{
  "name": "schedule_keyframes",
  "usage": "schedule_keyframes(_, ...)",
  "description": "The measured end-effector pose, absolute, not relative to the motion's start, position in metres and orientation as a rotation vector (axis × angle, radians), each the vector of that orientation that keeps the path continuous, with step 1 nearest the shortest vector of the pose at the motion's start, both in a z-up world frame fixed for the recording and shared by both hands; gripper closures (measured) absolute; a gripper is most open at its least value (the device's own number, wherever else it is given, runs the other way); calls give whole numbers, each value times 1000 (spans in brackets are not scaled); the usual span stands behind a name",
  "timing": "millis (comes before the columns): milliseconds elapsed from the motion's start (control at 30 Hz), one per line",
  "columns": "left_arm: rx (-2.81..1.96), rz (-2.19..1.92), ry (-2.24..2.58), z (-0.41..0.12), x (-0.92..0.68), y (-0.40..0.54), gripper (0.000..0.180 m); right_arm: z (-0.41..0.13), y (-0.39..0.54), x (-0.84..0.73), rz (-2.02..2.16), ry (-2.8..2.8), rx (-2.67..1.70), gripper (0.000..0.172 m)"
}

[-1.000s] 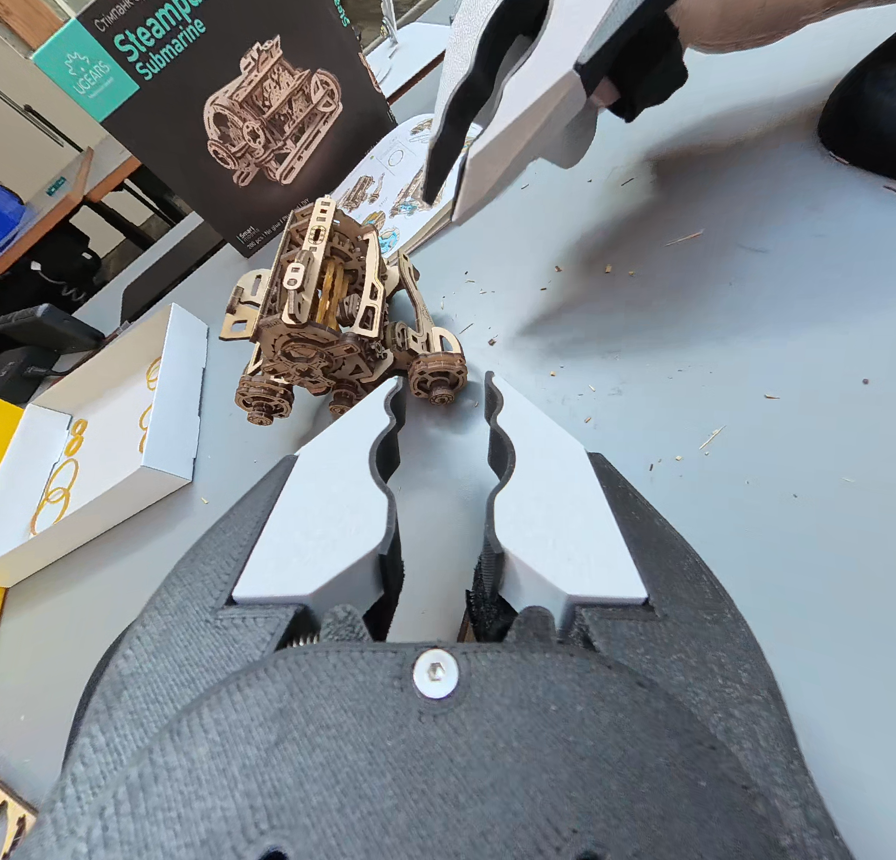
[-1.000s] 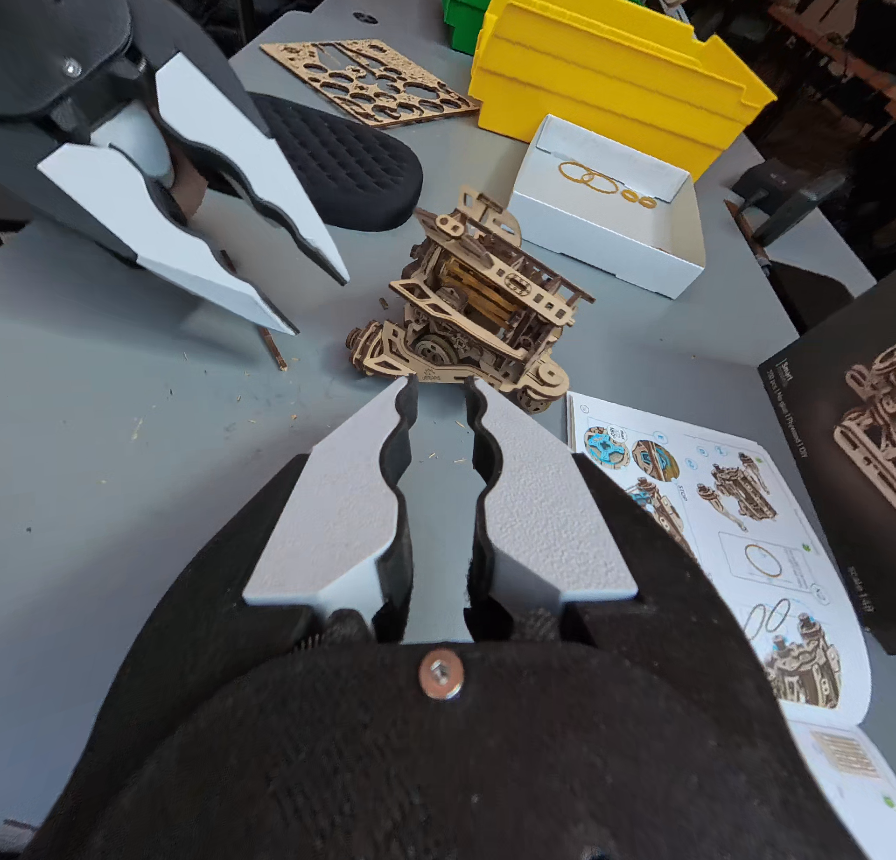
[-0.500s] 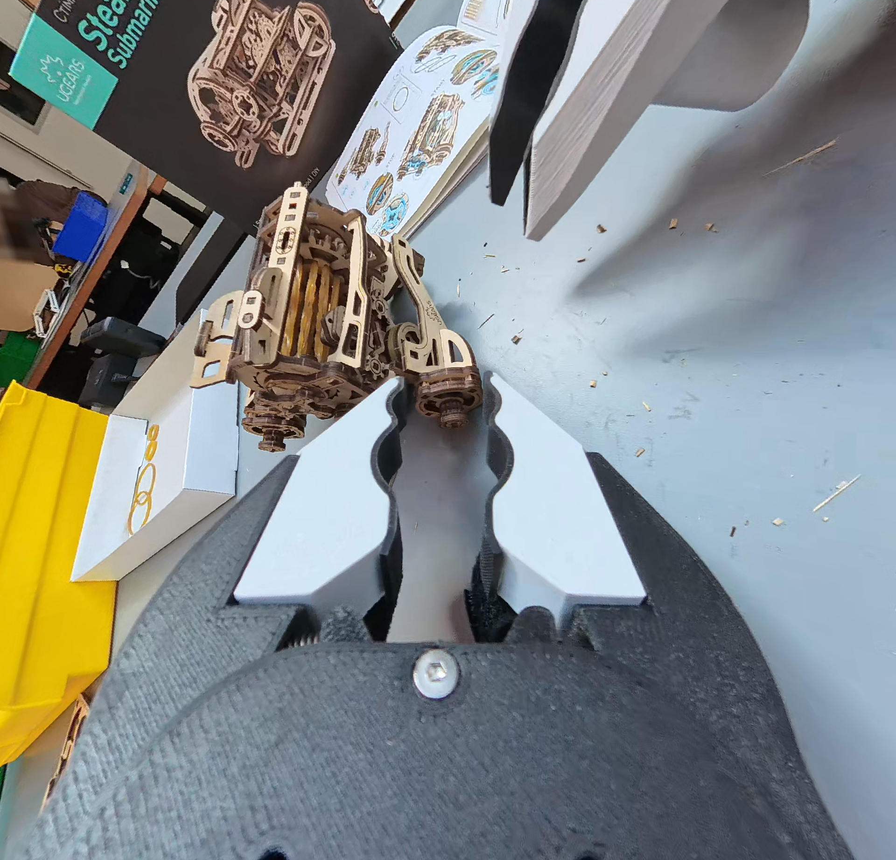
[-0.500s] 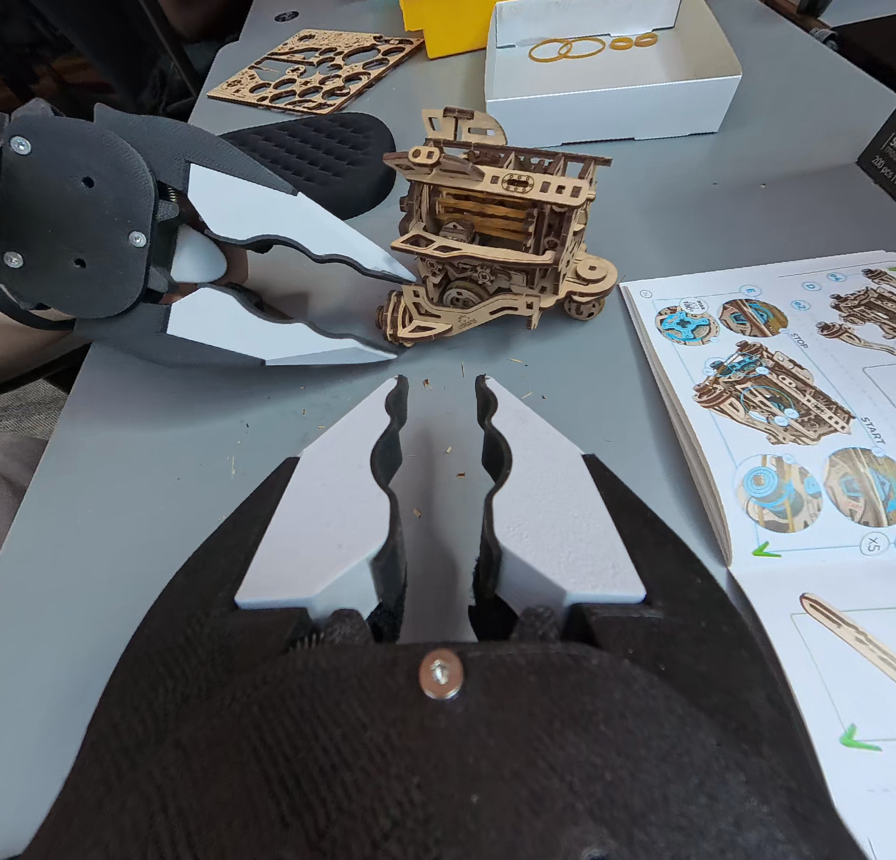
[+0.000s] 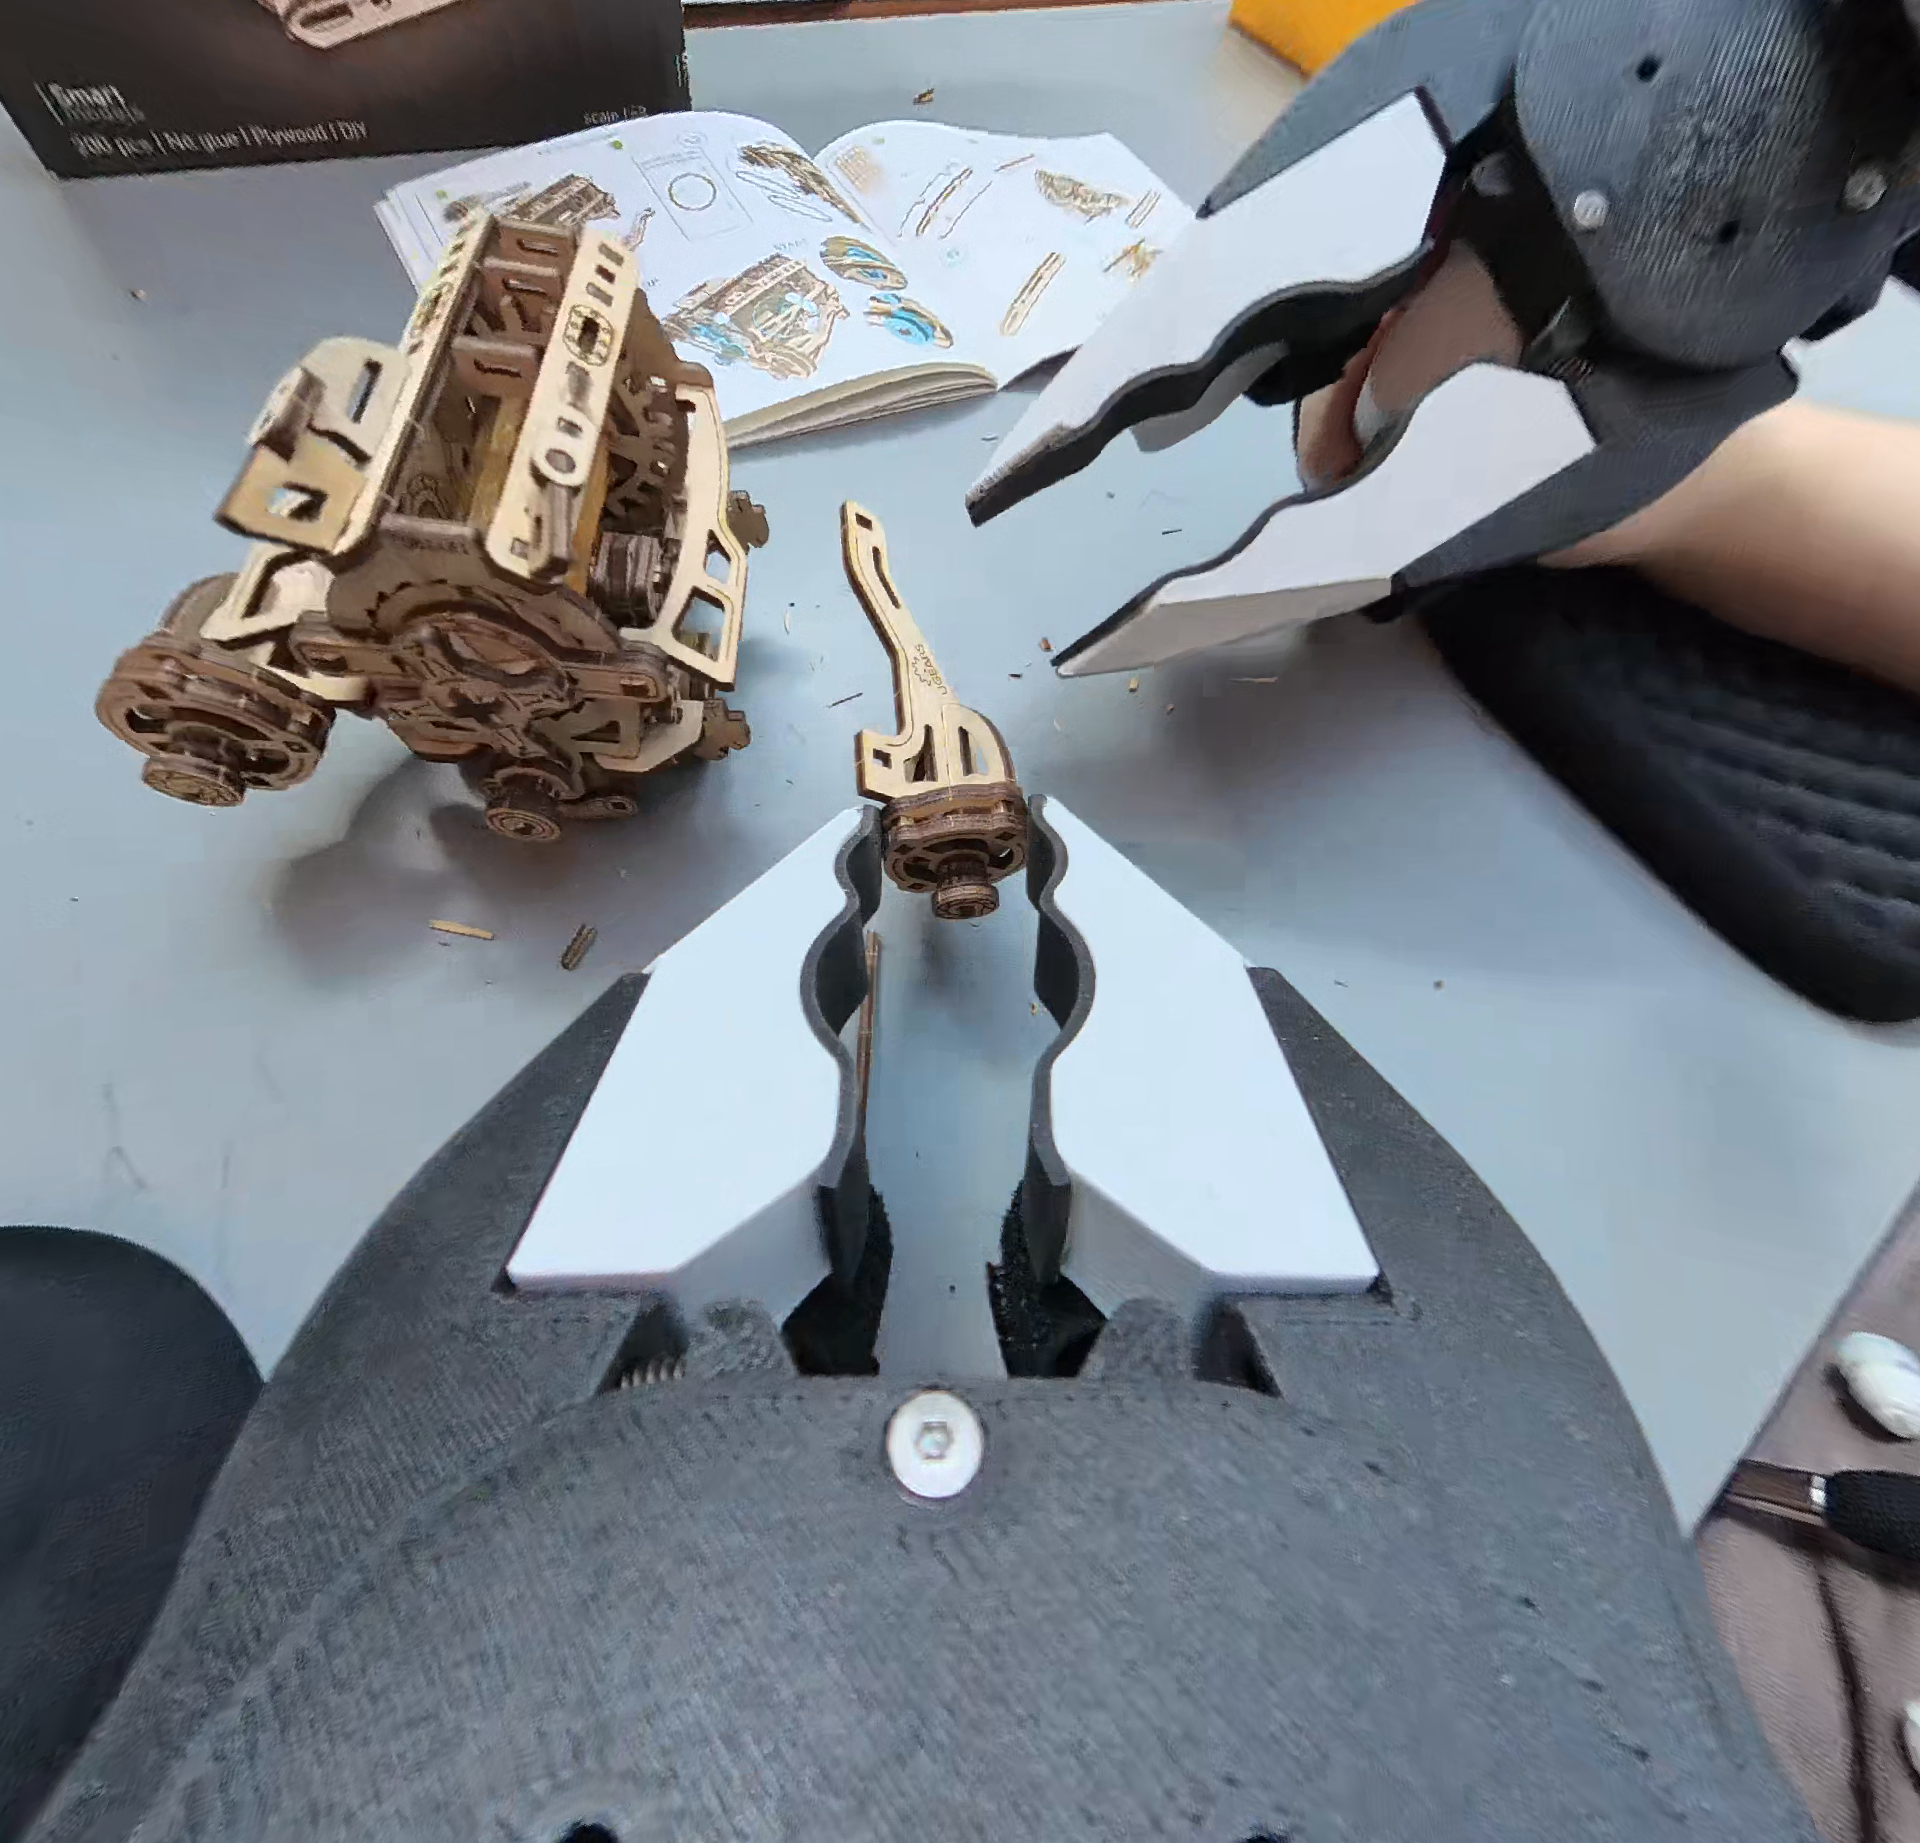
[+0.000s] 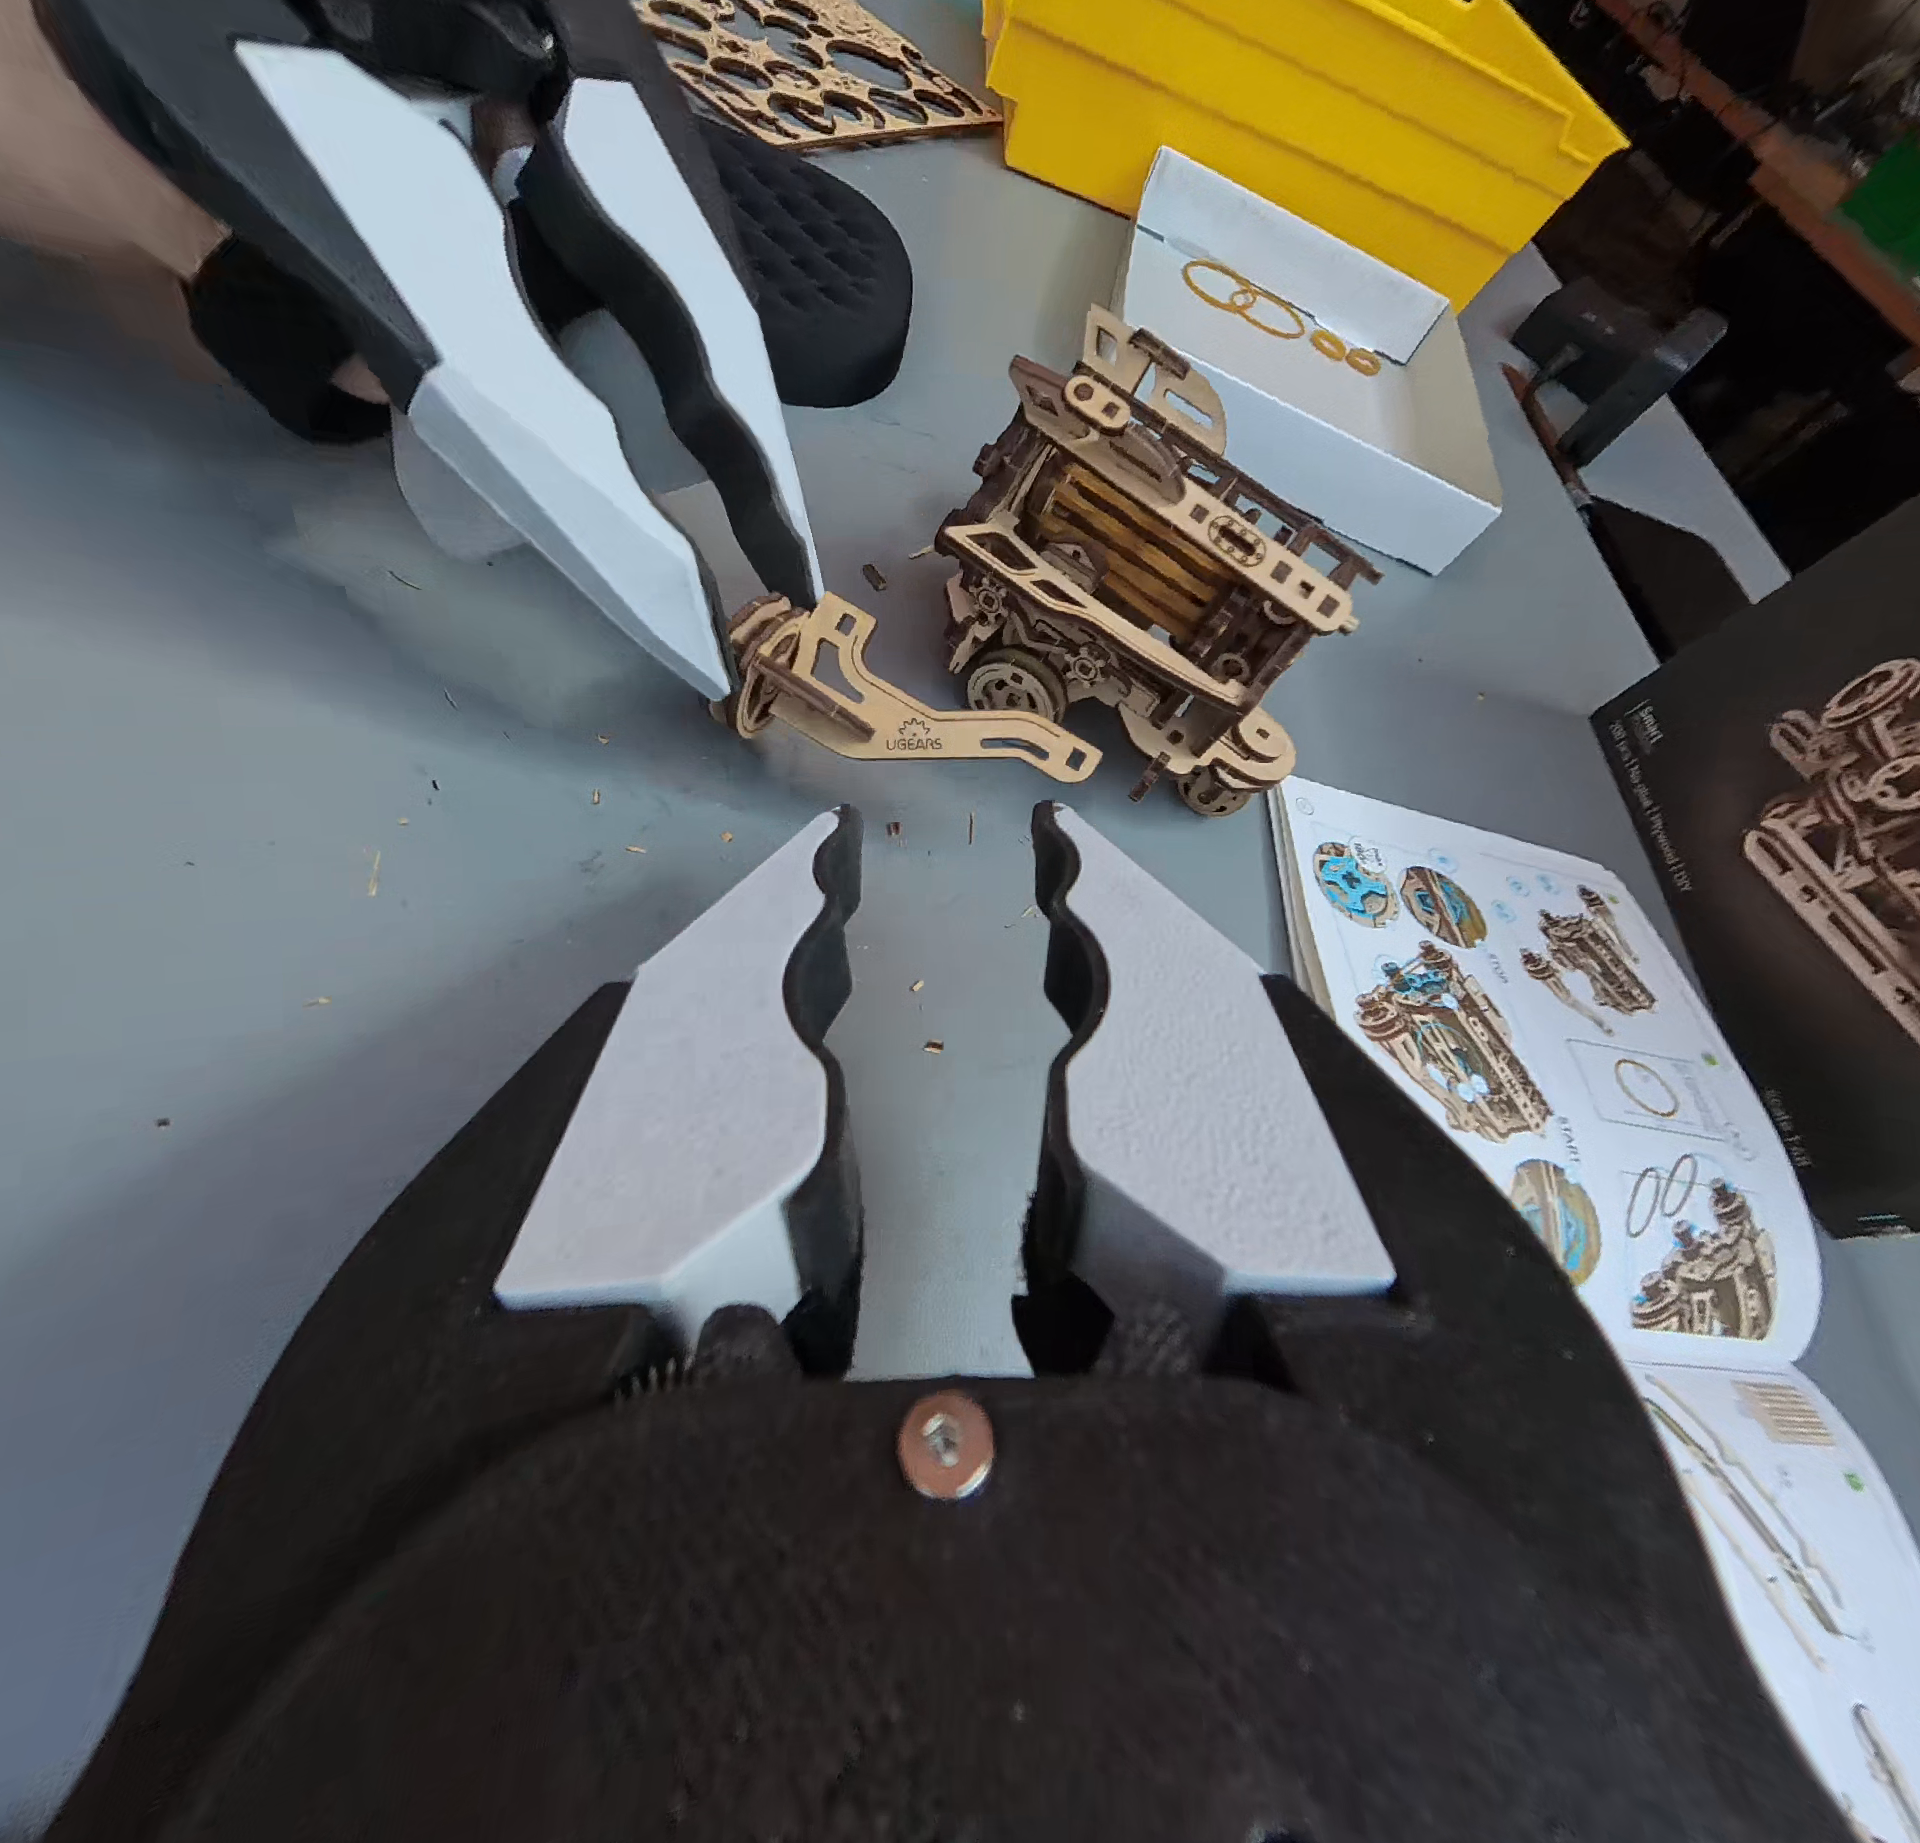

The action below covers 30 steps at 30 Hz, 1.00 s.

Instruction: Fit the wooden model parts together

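Here the left tongs (image 5: 954,837) are clenched on the round wheel end of a loose wooden arm piece (image 5: 914,671), one fingertip (image 5: 847,848) pressed on each side of it. The flat arm stretches away toward the far side and lies apart from the wooden model (image 5: 447,567), which stands at far left on the grey surface (image 5: 1299,858). The right tongs (image 6: 945,827) stand wide open with nothing between them, hovering near the arm piece without touching it. An open booklet (image 6: 1538,1066) lies to their right, a white box (image 6: 1340,443) and yellow bin (image 6: 1278,79) beyond the model.
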State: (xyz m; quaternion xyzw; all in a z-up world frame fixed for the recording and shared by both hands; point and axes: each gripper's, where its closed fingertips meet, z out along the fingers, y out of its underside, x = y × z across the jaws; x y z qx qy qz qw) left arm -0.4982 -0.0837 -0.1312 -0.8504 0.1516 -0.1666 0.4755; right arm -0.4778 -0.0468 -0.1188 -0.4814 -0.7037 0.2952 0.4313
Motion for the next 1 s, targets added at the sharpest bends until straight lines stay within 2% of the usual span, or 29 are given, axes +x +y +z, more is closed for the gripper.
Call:
schedule_keyframes(33, -2079, -469, 345, -130, -499, -84, 155, -119, -48, -479, 710, -1769, -1165, 139)
schedule_keyframes(267, -2038, -797, 193, -119, -493, -89, 154, -109, -74, -488, 344, -1811, -762, 139)
schedule_keyframes(367, -1982, -813, 151, -109, -495, -89, 155, -111, -68, -486, 332, -1771, -884, 153)
schedule_keyframes(433, -1957, -753, 171, -105, -500, -90, 155, -101, -54, -480, 512, -1646, -1159, 154)
schedule_keyframes(533, -1888, -693, 246, -95, -498, -94, 155, -76, -52, -471, 1169, -1334, -1565, 141)
schedule_keyframes(667, -1772, -565, 343, -77, -492, -96, 155, -62, -58, -468, 1820, -1035, -1739, 132)
schedule_keyframes(800, -1743, -464, 433, -73, -484, -95, 155, -59, -64, -477, 2079, -831, -1802, 140)
schedule_keyframes(900, -1733, -443, 483, -74, -478, -93, 155, -61, -65, -482, 2085, -794, -1811, 144)
schedule_keyframes(967, -1730, -467, 498, -74, -475, -92, 155, -58, -64, -482, 2100, -787, -1770, 169)
schedule_keyframes(1000, -1730, -484, 499, -74, -475, -91, 155, -57, -62, -481, 2125, -761, -1767, 170)
